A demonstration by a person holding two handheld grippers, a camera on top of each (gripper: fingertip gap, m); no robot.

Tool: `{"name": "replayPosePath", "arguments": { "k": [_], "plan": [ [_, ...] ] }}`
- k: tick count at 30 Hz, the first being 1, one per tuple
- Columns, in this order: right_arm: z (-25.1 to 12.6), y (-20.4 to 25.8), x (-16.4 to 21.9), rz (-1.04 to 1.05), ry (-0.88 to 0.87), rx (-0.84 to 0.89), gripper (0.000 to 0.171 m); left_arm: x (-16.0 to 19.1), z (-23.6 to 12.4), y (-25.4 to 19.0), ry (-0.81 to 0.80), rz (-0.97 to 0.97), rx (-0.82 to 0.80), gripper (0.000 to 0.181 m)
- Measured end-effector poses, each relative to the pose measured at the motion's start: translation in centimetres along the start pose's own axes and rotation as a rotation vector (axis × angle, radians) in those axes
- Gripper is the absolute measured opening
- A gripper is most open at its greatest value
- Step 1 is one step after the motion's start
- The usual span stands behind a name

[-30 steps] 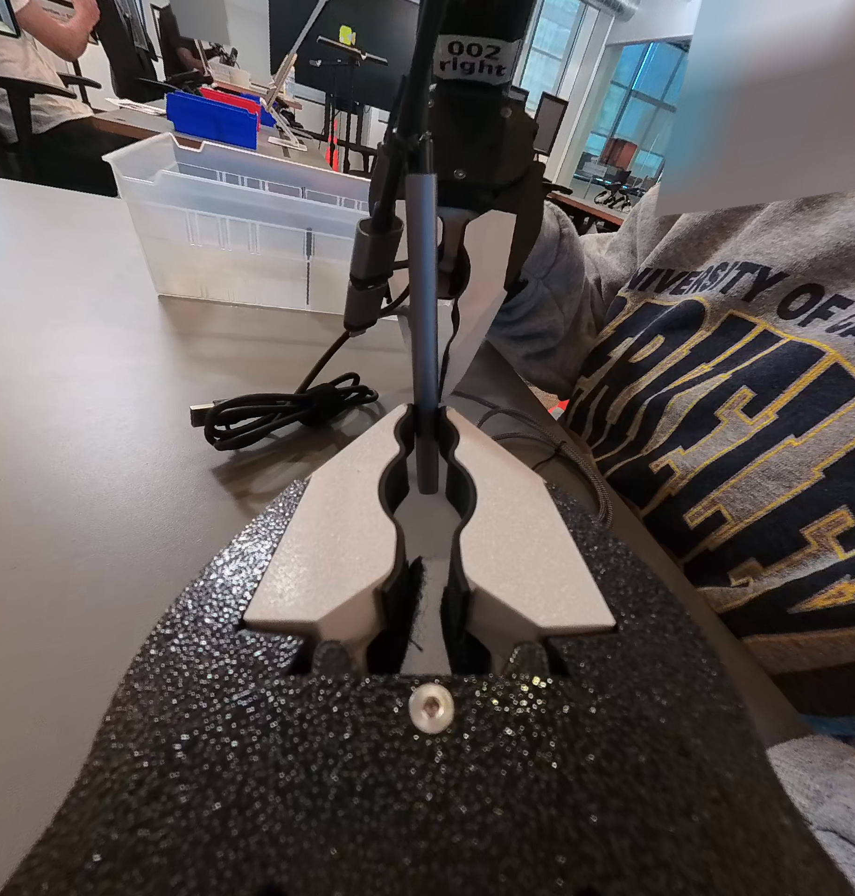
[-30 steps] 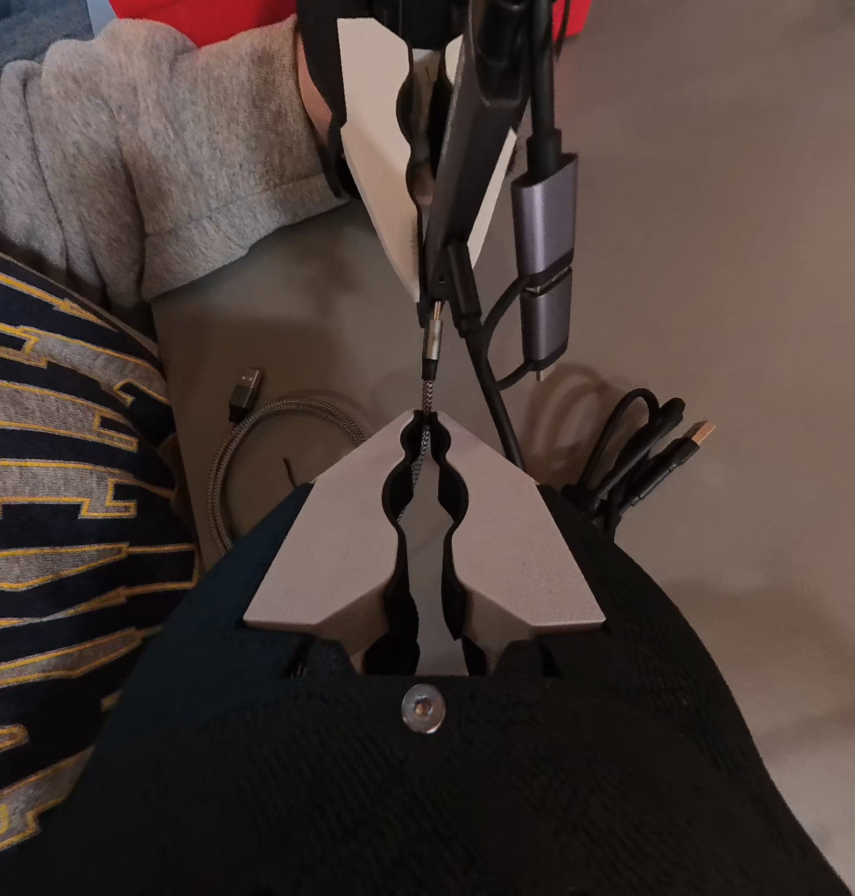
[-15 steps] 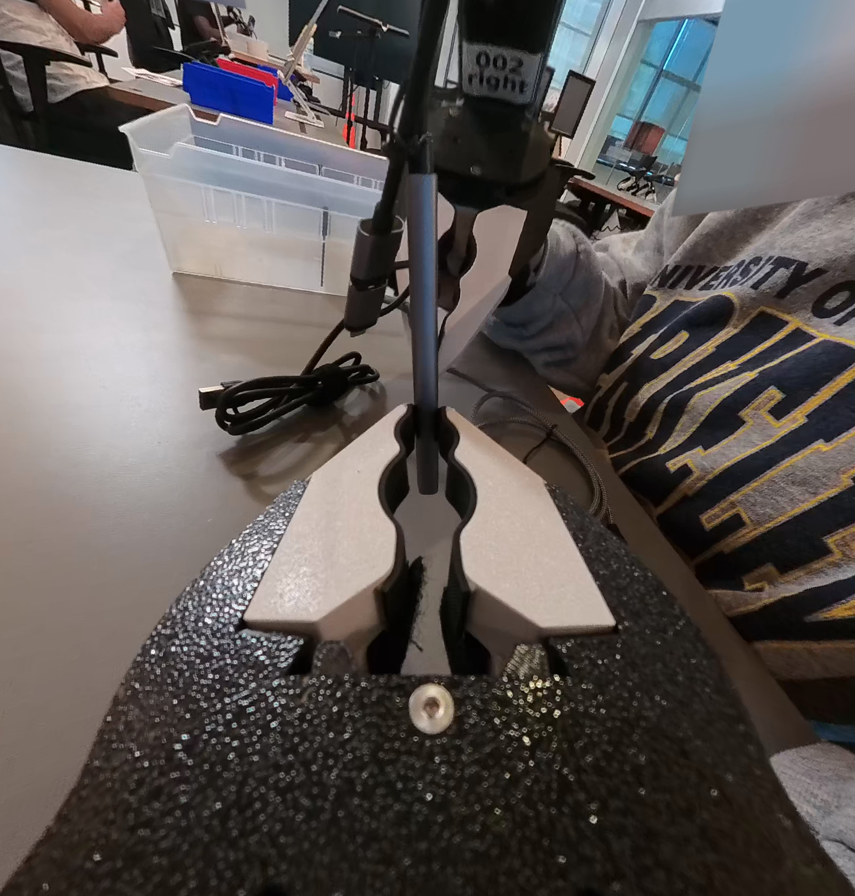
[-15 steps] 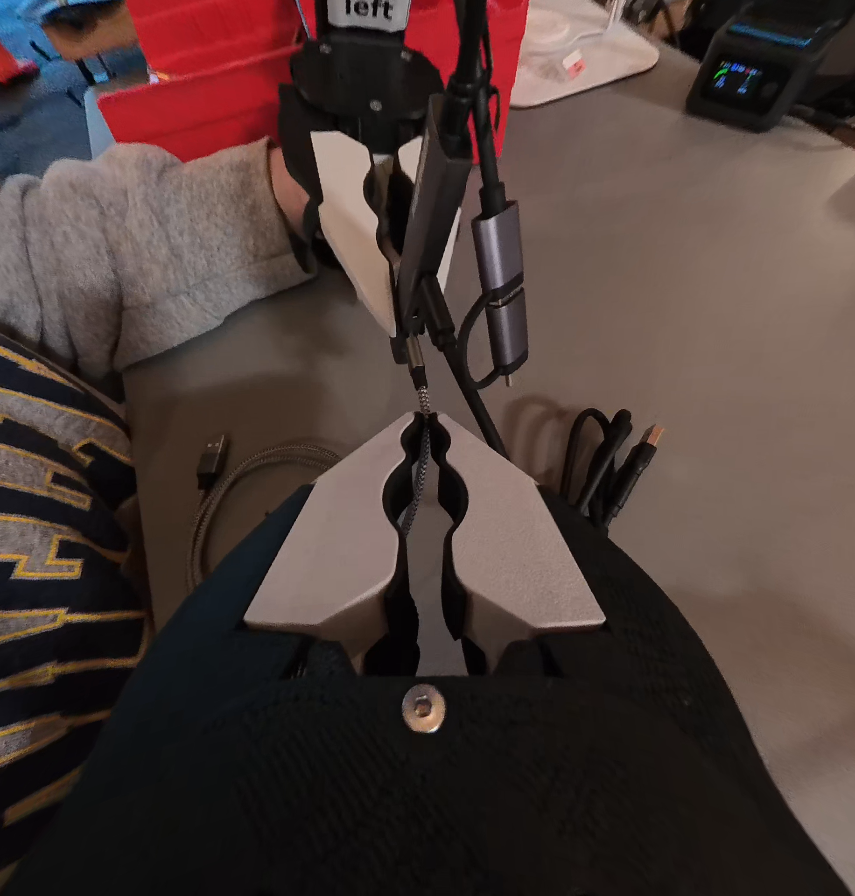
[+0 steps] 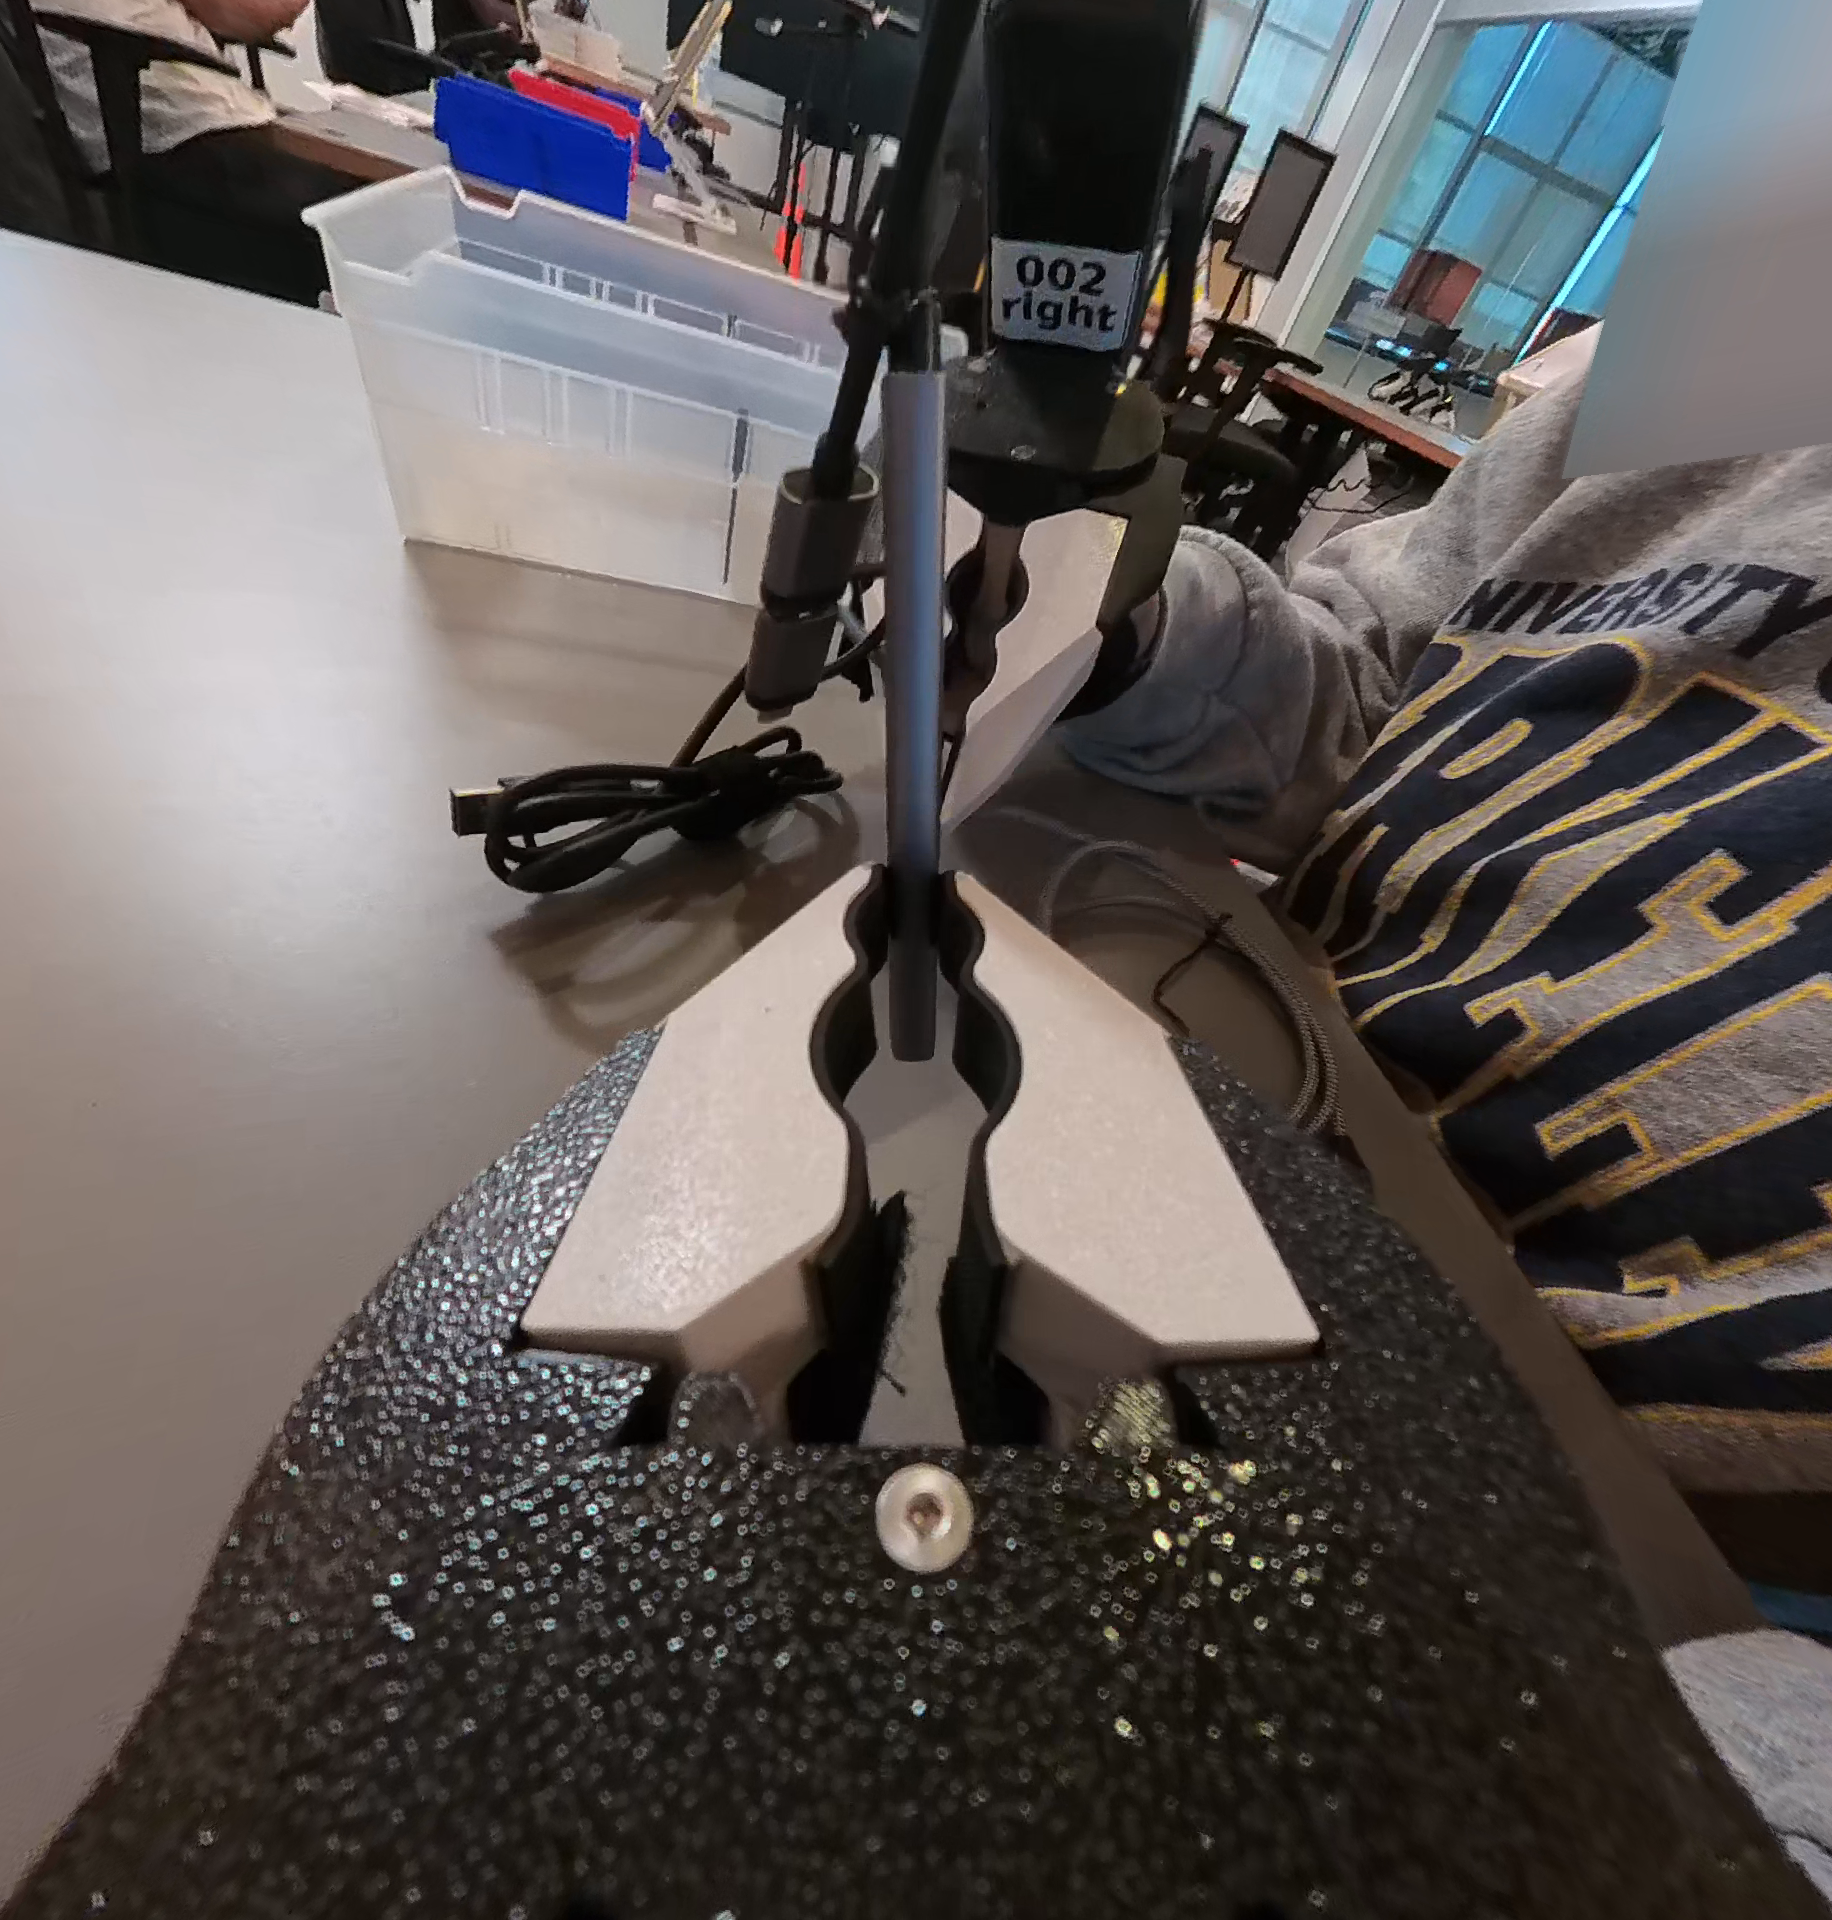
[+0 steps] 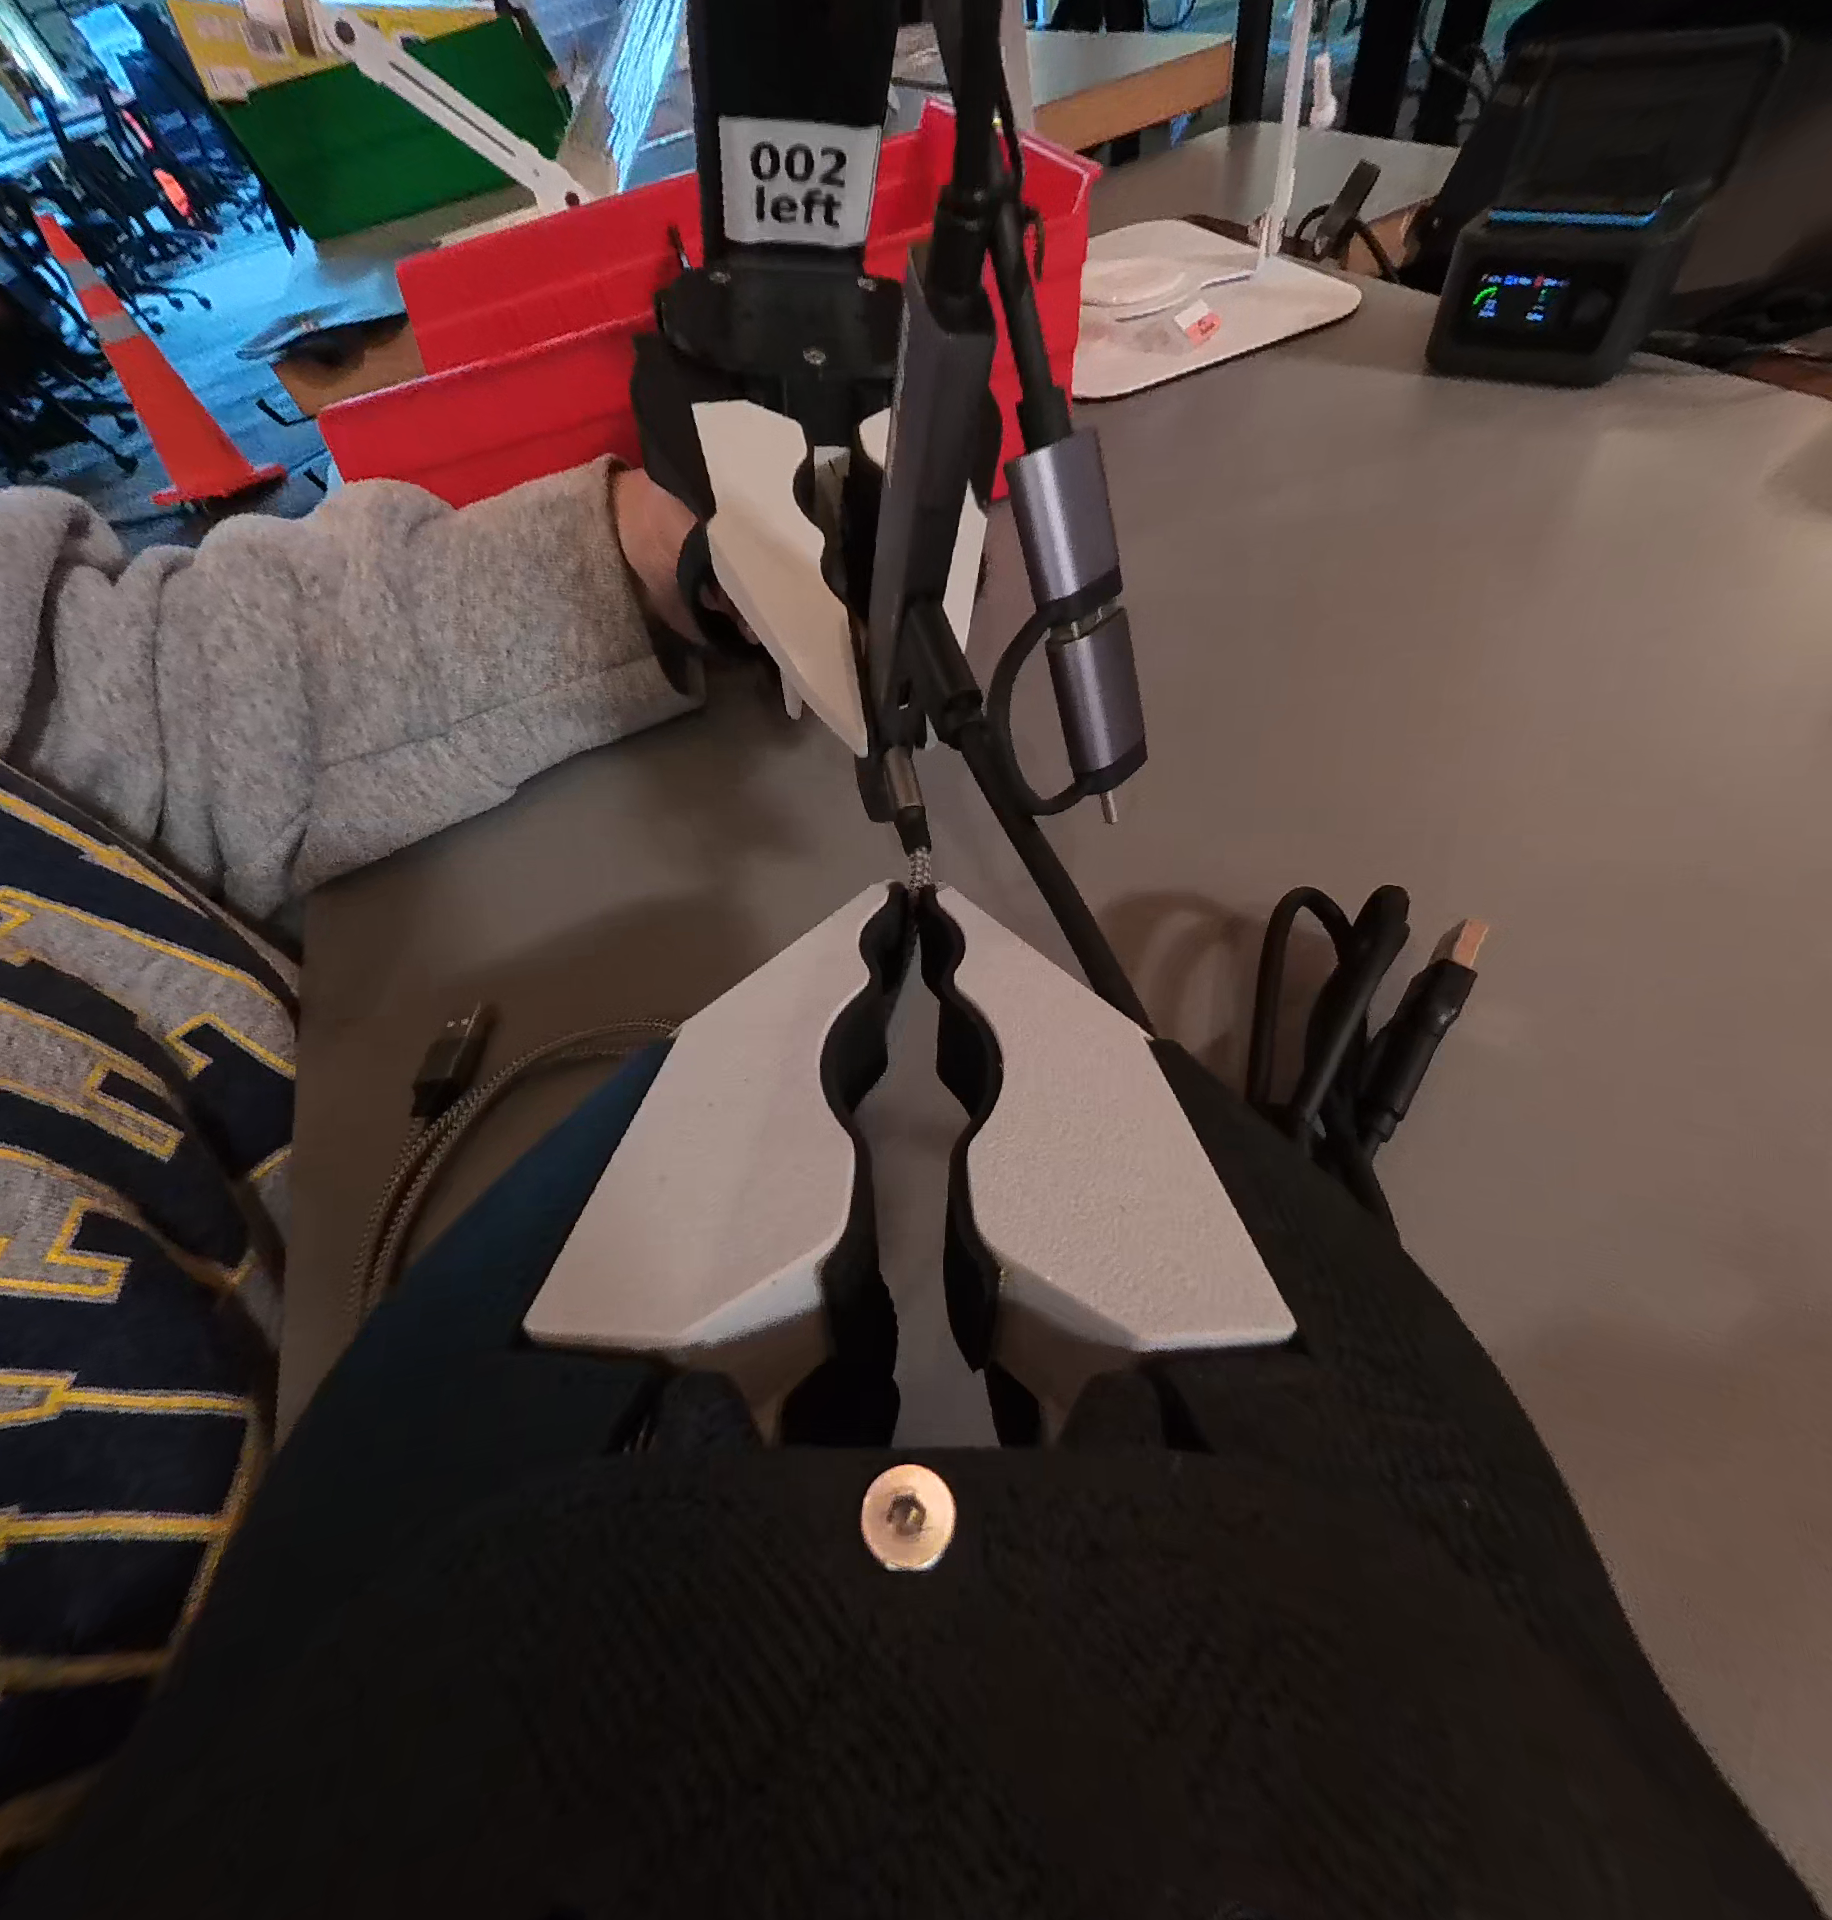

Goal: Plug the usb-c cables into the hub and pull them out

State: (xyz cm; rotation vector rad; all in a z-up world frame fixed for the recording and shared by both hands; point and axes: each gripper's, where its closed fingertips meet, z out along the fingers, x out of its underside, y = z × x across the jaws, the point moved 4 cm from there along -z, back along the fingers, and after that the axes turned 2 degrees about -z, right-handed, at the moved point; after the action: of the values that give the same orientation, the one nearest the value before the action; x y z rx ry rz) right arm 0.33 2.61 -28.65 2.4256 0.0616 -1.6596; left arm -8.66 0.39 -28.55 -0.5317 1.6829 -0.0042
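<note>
left wrist view: hub (image 5: 910, 665) in left tongs (image 5: 914, 904)

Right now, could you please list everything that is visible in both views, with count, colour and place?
hub: 1, grey, held upright in the left gripper
braided cable: 1, grey, plugged into the hub's lower end, pinched by the right gripper
adapter: 1, grey, hanging beside the hub
black cable bundle: 1, on the table
clear bin: 1, far side of the table
red bin: 1, behind the left gripper
small black device: 1, lit screen, far right
orange cone: 1, on the floor
sleeves: 2, grey
</note>
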Motion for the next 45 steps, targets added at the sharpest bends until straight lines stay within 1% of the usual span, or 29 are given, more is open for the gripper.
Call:
{"name": "replayPosePath", "arguments": {
  "k": [1, 2, 3, 4, 5, 6, 8, 11, 12, 13, 14, 15, 17, 20, 22, 23, 25, 26, 27, 29, 31, 33, 35, 38, 40, 45],
  "plan": [
    [0.0, 0.0, -0.1, 0.002, -0.018, -0.004, 0.0, 0.1, 0.1, 0.1, 0.009, -0.001, -0.003, 0.007],
    [0.0, 0.6, -0.9, 0.013, -0.088, -0.057, 0.0, 0.2, 0.4, 0.0, 0.027, 0.001, 0.004, 0.007],
    [0.4, 1.8, -2.0, 0.055, -0.157, -0.152, 0.0, 1.1, 1.4, -0.2, 0.116, 0.011, 0.013, 0.007],
    [1.4, 2.7, -2.3, 0.048, -0.14, -0.188, 0.0, 2.3, 3.1, -0.4, 0.244, 0.029, 0.015, 0.007],
    [2.6, 3.2, -1.7, -0.023, -0.069, -0.162, 0.0, 3.4, 4.5, -0.4, 0.354, 0.053, 0.006, 0.008],
    [3.1, 3.6, -1.3, -0.088, -0.032, -0.137, 0.0, 3.3, 5.0, -0.4, 0.348, 0.057, 0.008, 0.007],
    [2.5, 3.5, -1.4, -0.123, -0.057, -0.112, 0.0, 2.8, 4.3, 0.0, 0.301, 0.044, -0.015, 0.007],
    [0.3, 2.3, -2.0, -0.123, -0.171, -0.053, 0.001, 2.2, 3.1, 0.4, 0.232, 0.043, -0.053, 0.007],
    [-0.7, 2.0, -2.6, -0.143, -0.228, -0.017, 0.01, 1.9, 3.0, 0.5, 0.209, 0.049, -0.071, 0.007],
    [-1.6, 1.4, -3.2, -0.168, -0.277, 0.054, 0.02, 1.8, 2.9, 0.6, 0.197, 0.064, -0.088, 0.007],
    [-2.4, 0.7, -3.6, -0.189, -0.303, 0.139, 0.025, 1.7, 2.8, 0.8, 0.194, 0.094, -0.119, 0.007],
    [-2.7, 0.1, -3.8, -0.204, -0.295, 0.197, 0.031, 1.7, 2.8, 0.9, 0.194, 0.127, -0.144, 0.007],
    [-2.2, -0.1, -3.7, -0.204, -0.222, 0.188, 0.042, 1.4, 3.1, 0.5, 0.197, 0.181, -0.15, 0.007],
    [-0.6, 0.4, -3.7, -0.225, -0.123, 0.115, 0.038, 1.3, 3.7, -0.4, 0.23, 0.246, -0.149, 0.007],
    [0.1, 0.8, -3.6, -0.265, -0.055, 0.086, 0.024, 1.3, 3.9, -0.7, 0.241, 0.276, -0.153, 0.007],
    [0.3, 1.0, -3.6, -0.269, -0.028, 0.069, 0.02, 1.3, 4.0, -0.7, 0.241, 0.284, -0.162, 0.007],
    [0.2, 1.1, -4.0, -0.256, -0.022, 0.069, 0.016, 1.0, 4.0, -0.6, 0.198, 0.287, -0.167, 0.008],
    [-0.2, 0.9, -4.5, -0.251, -0.038, 0.085, 0.016, 0.5, 3.9, -0.6, 0.152, 0.283, -0.169, 0.01],
    [-0.9, 0.7, -5.2, -0.249, -0.065, 0.113, 0.016, -0.1, 3.6, -0.6, 0.102, 0.28, -0.168, 0.018],
    [-3.1, 0.4, -7.3, -0.232, -0.137, 0.166, 0.016, -1.3, 2.7, -0.1, 0.011, 0.263, -0.218, 0.04],
    [-6.1, 0.2, -10.0, -0.228, -0.225, 0.218, 0.016, -2.6, 1.4, 0.6, -0.111, 0.248, -0.289, 0.052],
    [-9.2, 0.0, -12.7, -0.242, -0.289, 0.27, 0.016, -3.6, 0.0, 1.3, -0.218, 0.207, -0.35, 0.06],
    [-12.1, 0.0, -15.6, -0.274, -0.332, 0.304, 0.016, -4.0, -1.2, 2.1, -0.277, 0.166, -0.406, 0.062],
    [-15.8, 0.1, -19.6, -0.35, -0.345, 0.357, 0.016, -4.1, -2.4, 2.8, -0.322, 0.132, -0.455, 0.063],
    [-18.0, -0.1, -22.1, -0.415, -0.329, 0.421, 0.016, -4.0, -2.7, 3.2, -0.326, 0.121, -0.483, 0.063],
    [-22.9, -1.7, -27.7, -0.566, -0.242, 0.624, 0.016, -3.7, -2.4, 3.3, -0.297, 0.119, -0.488, 0.062]
  ]
}}
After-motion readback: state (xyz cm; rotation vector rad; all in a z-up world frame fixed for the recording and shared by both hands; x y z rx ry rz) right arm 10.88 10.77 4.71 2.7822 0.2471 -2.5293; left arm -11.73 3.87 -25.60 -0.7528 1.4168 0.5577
